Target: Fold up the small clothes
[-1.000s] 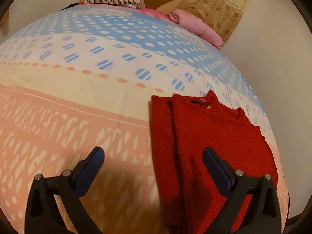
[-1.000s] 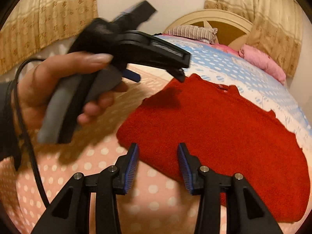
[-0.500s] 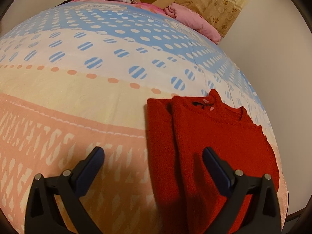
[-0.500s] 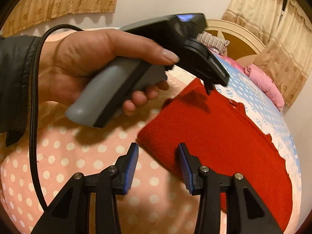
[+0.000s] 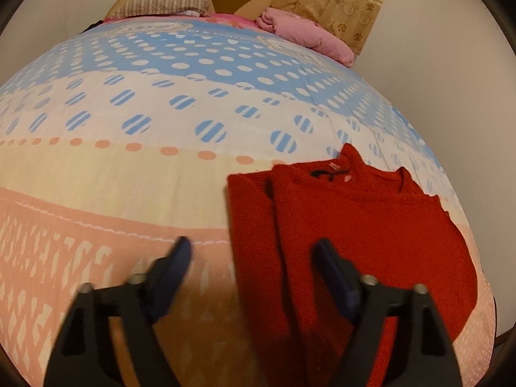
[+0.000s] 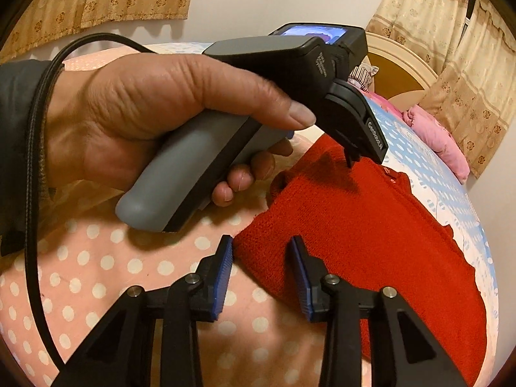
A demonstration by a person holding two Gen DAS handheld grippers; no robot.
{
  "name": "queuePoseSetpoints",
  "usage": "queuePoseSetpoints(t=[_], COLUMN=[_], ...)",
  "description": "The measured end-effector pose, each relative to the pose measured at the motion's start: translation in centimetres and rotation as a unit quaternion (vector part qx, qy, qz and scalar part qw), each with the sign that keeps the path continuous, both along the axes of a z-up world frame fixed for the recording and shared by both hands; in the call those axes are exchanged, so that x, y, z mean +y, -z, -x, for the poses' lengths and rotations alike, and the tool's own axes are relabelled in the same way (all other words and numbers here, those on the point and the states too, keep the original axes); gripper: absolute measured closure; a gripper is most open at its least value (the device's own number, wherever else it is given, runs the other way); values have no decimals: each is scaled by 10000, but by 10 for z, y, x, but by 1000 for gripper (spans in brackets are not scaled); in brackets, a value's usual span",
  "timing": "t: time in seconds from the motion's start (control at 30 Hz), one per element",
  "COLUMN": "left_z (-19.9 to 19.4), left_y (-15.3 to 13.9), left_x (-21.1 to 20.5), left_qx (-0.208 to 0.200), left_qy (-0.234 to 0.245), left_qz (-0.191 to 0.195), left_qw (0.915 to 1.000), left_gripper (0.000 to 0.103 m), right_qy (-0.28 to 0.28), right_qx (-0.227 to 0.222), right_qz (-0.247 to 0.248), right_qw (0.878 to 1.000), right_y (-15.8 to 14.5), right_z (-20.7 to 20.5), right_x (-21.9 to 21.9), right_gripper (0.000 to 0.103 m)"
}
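Down at the lower left of the left wrist view, the left hand-held gripper [image 5: 251, 253] hangs with its 2 fingers spread wide, holding nothing, above the bed [image 5: 129, 174]. Right of center lies the red sweater [image 5: 354, 225], partly folded, flat on the dotted bedspread. Across in the right wrist view, the right hand-held gripper [image 6: 261, 251] is parted at the sweater's near corner, gripping nothing, while the person's hand [image 6: 145, 119] grips the other tool at upper left.

- The left gripper [image 5: 251, 254] is motion-blurred; its fingertips look smeared.
- The red sweater [image 5: 354, 232] runs off the bottom edge.
- In the right wrist view, the hand [image 6: 138, 119] and its tool hide the sweater's far corner.
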State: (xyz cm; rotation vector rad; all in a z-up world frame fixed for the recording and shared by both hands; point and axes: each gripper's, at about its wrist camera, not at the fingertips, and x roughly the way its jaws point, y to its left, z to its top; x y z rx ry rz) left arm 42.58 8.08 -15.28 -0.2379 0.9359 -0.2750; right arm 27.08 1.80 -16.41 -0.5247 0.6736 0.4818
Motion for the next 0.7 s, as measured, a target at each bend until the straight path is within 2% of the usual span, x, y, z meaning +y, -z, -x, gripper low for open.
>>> queuePoseSetpoints(t=[0.13,0.3,0.4,0.5,0.7], left_z=[-1,-1,-2,-2,-4], left_y=[0,0,-1,-4,-12], left_x=[-3,-6,-7,-10,-7], left_qx=[-17,-4,55,59,154], left_qy=[22,32,127,152,118], left_qz=[-16,-42,86,58,184], left_qw=[10000,10000,9999,9999,9996], left_gripper=[43,65,80,86,90], right_qy=[-15,31,64,72,127], right_qx=[2,11,17,17,54], right_qz=[9,-42,-82,-138,-654], right_qw=[10000,10000,9999,9999,9978], right_y=[2,1,1,-1,-17], right_z=[5,6,7,7,4], right_x=[1,0,-2,-3,-21], right_gripper=[73,83,86,89,92])
